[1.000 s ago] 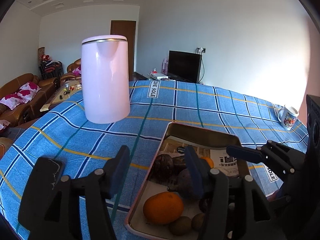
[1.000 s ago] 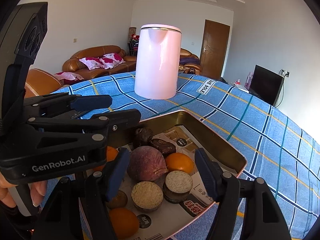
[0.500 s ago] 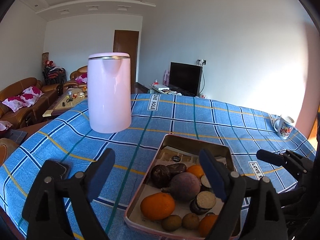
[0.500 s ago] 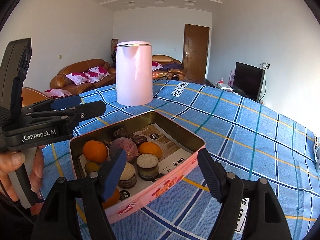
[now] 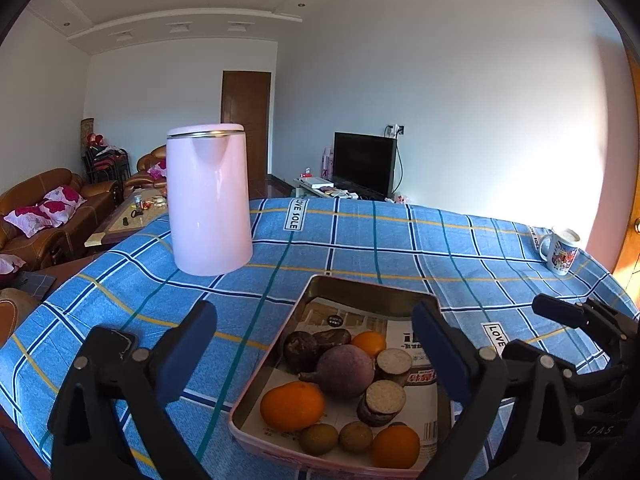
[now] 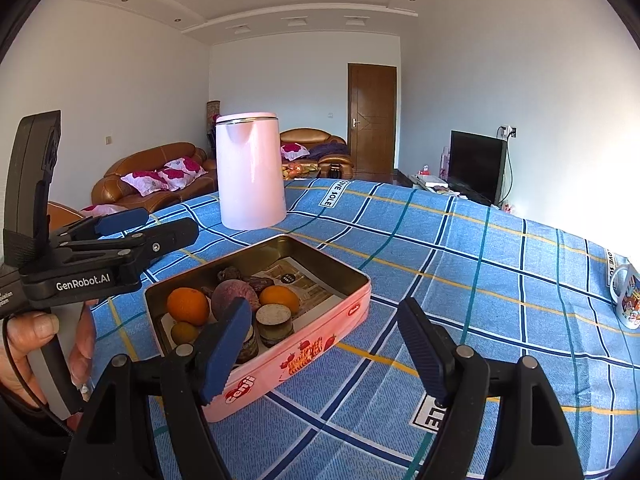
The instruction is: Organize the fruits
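Blue plaid tablecloth (image 5: 360,248), living room behind. One pink rectangular tin (image 6: 304,354) holding three oranges (image 5: 292,405), fruit piled together. One pink kettle (image 5: 208,200), one mug (image 5: 560,249). My left claw (image 5: 316,340) just spread wide, my right claw (image 6: 320,344) parted; both empty.

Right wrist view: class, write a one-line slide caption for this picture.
Open right tool hovers empty beside a pink tin of oranges and other produce on a blue checked cloth, pink kettle behind.
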Demonstrator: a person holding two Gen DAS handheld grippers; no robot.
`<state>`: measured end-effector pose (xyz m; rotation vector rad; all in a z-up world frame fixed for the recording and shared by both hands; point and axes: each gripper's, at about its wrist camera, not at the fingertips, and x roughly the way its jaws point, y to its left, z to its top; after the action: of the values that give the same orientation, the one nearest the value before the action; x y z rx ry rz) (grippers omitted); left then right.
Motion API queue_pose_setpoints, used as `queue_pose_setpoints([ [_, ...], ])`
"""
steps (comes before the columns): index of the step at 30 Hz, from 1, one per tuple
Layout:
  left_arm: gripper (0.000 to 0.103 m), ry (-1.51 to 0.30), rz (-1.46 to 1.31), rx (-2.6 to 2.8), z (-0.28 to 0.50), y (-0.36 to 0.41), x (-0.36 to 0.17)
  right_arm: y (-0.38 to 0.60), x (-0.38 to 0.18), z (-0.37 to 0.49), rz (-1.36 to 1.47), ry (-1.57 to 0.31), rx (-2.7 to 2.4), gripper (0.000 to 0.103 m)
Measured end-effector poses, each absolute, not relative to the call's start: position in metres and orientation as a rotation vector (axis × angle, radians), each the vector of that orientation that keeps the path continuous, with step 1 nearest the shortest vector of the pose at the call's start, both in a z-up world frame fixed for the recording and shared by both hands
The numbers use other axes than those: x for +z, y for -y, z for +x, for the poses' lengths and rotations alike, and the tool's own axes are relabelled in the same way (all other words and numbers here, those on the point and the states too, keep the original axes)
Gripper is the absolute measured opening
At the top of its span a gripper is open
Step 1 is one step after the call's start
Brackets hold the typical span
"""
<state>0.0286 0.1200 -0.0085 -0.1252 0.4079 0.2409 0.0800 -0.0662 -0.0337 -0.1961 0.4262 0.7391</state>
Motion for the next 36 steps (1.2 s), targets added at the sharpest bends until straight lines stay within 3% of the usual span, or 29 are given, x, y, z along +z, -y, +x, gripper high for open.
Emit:
queue_pose_setpoints([
  [36, 0.103, -0.442, -0.098, 0.226, 0.034, -0.099, -0.011, 0.103, -0.038, 0.073, -0.136, -0.428, 0.696, 0.078],
])
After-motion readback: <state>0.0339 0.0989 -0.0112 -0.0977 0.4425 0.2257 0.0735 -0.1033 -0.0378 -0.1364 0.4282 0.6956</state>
